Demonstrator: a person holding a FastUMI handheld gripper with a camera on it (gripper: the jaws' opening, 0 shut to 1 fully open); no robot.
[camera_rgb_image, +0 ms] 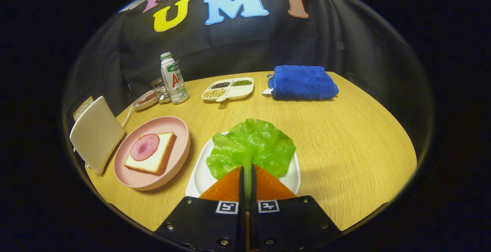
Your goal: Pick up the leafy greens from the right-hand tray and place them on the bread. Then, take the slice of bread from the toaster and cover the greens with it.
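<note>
A green lettuce leaf (251, 144) spreads over the white tray (199, 173) just ahead of the fingers. Its pale stem runs back between them, and my gripper (247, 169) is shut on that stem. To the left, a pink plate (176, 129) holds a slice of bread (163, 156) topped with a round slice of ham (144, 147). Further left stands a cream toaster (96, 133), with a slice of bread (83, 108) sticking out behind its top.
Across the round wooden table (345, 137) lie a folded blue towel (303, 82), a divided white dish of beans (228, 89), a white drink bottle (173, 77), a small jar (161, 90) and a small dish (145, 100).
</note>
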